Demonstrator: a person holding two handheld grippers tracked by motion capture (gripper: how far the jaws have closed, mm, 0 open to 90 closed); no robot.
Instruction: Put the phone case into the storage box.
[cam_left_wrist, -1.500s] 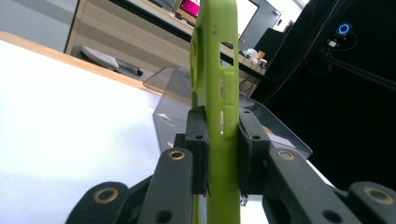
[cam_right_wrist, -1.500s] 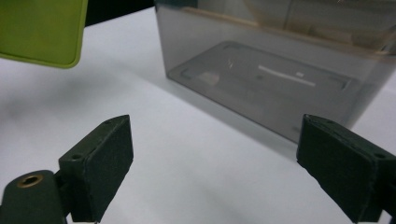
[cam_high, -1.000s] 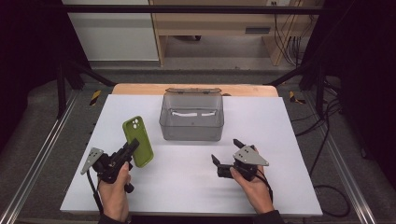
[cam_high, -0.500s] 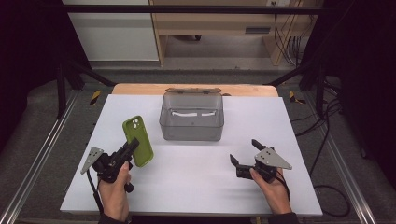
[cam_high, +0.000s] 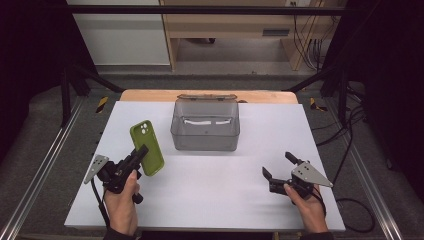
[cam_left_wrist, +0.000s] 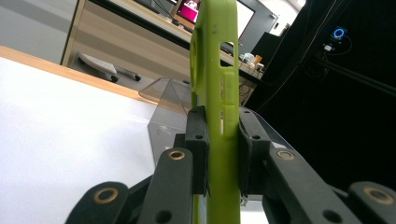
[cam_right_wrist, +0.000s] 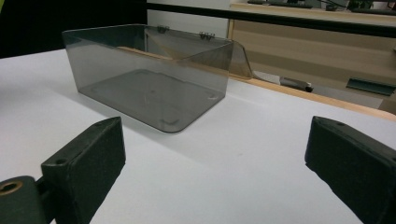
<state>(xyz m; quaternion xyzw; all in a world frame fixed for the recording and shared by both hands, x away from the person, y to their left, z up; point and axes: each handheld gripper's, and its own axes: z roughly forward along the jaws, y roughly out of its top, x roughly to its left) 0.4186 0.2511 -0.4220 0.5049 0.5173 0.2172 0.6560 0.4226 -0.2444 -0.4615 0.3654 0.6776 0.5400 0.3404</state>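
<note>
- Gripping a lime-green phone case (cam_high: 147, 148), the left gripper (cam_high: 141, 153) holds it over the table's left half, nearer the near edge than the far one, and lifted clear of the white table (cam_high: 210, 200).
- In the left gripper view the two black jaws are closed on the case's thin side edges, low on its length, so most of the case (cam_left_wrist: 215, 70) stands up beyond them; pinching the edges probably keeps it from slipping.
- From above, the case's back faces up and its camera cutout sits at the far end, which leans toward the far left corner.
- A smoky clear plastic box (cam_high: 205, 125) sits at the middle of the table's far edge, touching the surface, its hinged lid swung back behind it.
- The box looks empty, and its open top suggests it is ready to receive something, likely the case.
- The right gripper (cam_high: 280, 167) hovers near the table's near right corner, well apart from the box and case.
- Its jaws stand wide apart and hold nothing; in the right gripper view they frame the box (cam_right_wrist: 149, 74), perhaps waiting clear of the left hand's path.
</note>
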